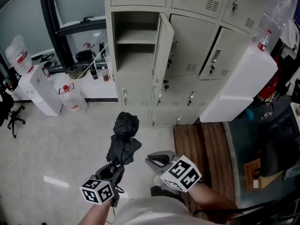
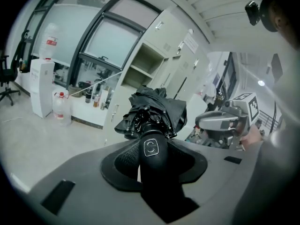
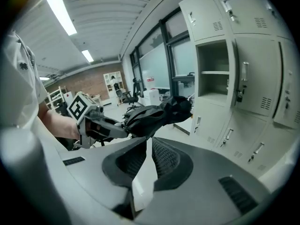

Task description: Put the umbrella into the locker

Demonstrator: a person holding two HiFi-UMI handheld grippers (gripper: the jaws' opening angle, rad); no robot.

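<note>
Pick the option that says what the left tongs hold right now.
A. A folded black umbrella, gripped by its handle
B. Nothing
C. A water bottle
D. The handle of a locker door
A: in the left gripper view, the left tongs are clamped on the handle of the folded black umbrella, whose canopy sticks out ahead toward the lockers.
</note>
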